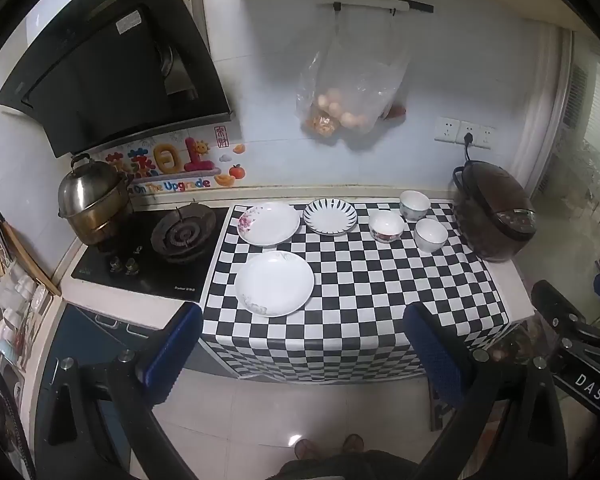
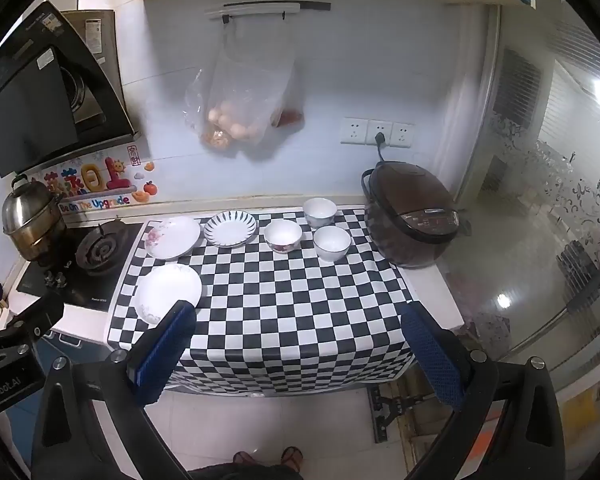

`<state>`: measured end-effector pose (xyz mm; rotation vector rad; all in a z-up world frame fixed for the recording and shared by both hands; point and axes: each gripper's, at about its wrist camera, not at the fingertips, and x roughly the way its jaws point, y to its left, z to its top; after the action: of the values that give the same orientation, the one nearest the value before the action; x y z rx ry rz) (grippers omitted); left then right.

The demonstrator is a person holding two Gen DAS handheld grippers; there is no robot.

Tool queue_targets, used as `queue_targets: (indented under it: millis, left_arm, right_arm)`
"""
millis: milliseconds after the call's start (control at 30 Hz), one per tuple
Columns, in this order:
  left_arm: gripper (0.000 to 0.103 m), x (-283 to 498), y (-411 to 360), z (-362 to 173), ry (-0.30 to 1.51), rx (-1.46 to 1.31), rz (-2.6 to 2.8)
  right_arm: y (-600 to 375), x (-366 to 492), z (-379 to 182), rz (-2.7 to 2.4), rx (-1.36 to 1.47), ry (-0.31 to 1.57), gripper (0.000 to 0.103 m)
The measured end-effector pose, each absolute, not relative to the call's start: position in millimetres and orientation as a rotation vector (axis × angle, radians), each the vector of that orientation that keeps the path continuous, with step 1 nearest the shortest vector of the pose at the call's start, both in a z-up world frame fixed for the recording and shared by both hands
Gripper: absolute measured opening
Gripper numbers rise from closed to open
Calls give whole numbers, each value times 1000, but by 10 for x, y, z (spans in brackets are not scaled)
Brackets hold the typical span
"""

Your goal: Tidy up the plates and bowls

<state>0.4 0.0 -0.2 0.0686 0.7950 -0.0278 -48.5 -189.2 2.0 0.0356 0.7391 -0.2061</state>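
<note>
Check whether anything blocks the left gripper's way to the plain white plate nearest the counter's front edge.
Nothing visible does. The open left gripper hangs off the counter's front edge, and only bare black-and-white checkered cloth lies before the plain white plate. The other plates and bowls sit behind it.

Both wrist cameras stand back, angled down at checkered counter (image 1: 380,288) (shared view), left one shifted leftward.
</note>
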Motion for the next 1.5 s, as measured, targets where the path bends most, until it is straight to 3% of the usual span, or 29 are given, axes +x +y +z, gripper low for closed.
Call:
queue_targets:
  millis: [1500]
  left_arm:
    - [103,-56,-7,-47,788,65,-34]
  right_arm:
    - [-1890,-505,102,-207,11,723,103]
